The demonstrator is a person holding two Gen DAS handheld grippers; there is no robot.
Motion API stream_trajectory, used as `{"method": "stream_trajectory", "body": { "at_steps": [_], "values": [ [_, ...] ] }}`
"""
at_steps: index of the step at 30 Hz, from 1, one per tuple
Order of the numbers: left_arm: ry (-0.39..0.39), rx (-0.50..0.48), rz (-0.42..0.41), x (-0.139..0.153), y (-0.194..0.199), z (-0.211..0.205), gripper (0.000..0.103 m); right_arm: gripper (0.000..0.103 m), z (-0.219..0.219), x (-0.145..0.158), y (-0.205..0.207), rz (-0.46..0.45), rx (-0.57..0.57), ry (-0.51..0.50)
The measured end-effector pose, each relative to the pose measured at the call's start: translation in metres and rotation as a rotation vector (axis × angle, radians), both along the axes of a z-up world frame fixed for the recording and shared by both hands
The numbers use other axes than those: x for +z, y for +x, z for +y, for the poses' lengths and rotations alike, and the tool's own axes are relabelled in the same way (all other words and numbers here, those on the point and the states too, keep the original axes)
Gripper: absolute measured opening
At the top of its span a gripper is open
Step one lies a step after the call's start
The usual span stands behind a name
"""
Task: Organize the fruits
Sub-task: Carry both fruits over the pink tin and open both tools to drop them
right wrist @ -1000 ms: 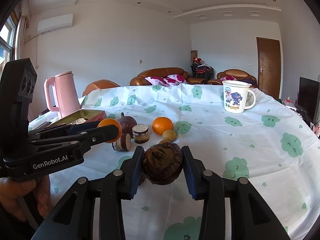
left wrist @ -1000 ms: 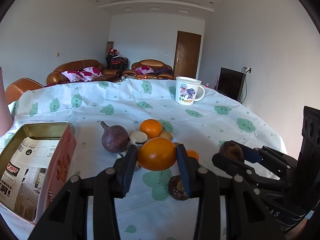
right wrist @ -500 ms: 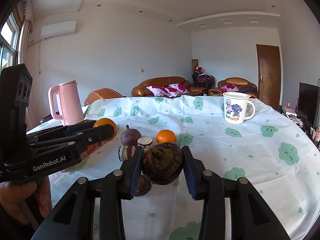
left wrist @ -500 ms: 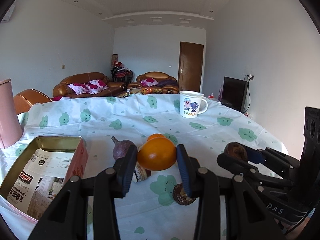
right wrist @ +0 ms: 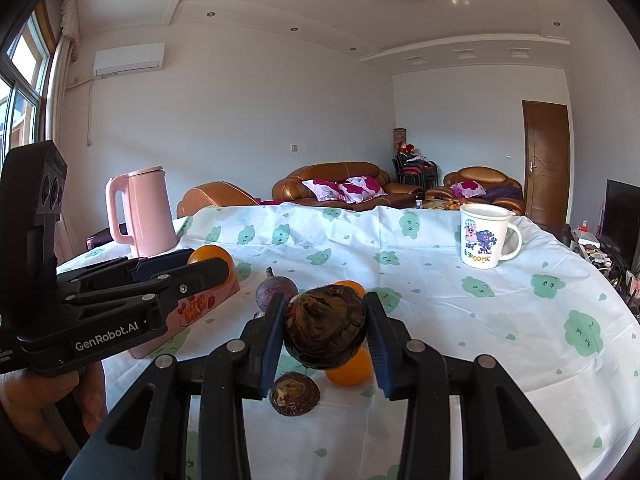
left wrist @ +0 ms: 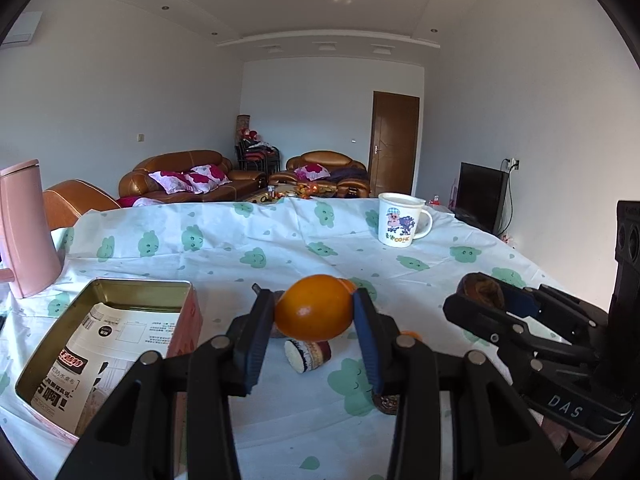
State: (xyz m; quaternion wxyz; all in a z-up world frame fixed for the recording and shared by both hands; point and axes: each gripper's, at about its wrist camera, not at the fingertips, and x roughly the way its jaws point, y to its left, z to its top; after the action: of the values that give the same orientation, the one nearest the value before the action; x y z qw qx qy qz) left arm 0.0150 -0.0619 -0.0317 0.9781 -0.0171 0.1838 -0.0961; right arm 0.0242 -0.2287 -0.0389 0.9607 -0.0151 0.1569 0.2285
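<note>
My left gripper (left wrist: 314,320) is shut on an orange (left wrist: 314,307), held above the tablecloth just right of an open tin box (left wrist: 100,292). My right gripper (right wrist: 325,336) is shut on a dark brown round fruit (right wrist: 325,328), also held above the table. In the left wrist view, the right gripper (left wrist: 480,300) stands to the right with its brown fruit (left wrist: 480,290). On the cloth below lie a purple fruit (right wrist: 276,292), two more oranges (right wrist: 352,368) (right wrist: 350,286), a small brown fruit (right wrist: 295,394) and a small cut piece (left wrist: 307,354).
The tin box has a pink side (right wrist: 200,304) and printed paper inside. A pink kettle (right wrist: 144,212) stands at the far left, and a white cartoon mug (right wrist: 484,236) at the far right. A hand (right wrist: 48,400) holds the left gripper. Sofas stand beyond the table.
Both grippers have risen with their fruits still held. The loose fruits on the cloth now sit lower in both views, partly hidden behind the held fruits.
</note>
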Motion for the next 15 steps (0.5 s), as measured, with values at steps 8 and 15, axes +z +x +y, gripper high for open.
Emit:
{"method": "stream_trajectory", "body": {
  "at_steps": [8,15],
  "values": [
    [-0.034,0.137,0.033,0.004,0.005,0.057,0.042,0.041,0.06,0.023,0.017,-0.005,0.154,-0.012],
    [-0.049,0.274,0.086,-0.007,0.011,0.12,0.042,0.041,0.128,0.018,0.039,0.056,0.289,-0.045]
  ]
}}
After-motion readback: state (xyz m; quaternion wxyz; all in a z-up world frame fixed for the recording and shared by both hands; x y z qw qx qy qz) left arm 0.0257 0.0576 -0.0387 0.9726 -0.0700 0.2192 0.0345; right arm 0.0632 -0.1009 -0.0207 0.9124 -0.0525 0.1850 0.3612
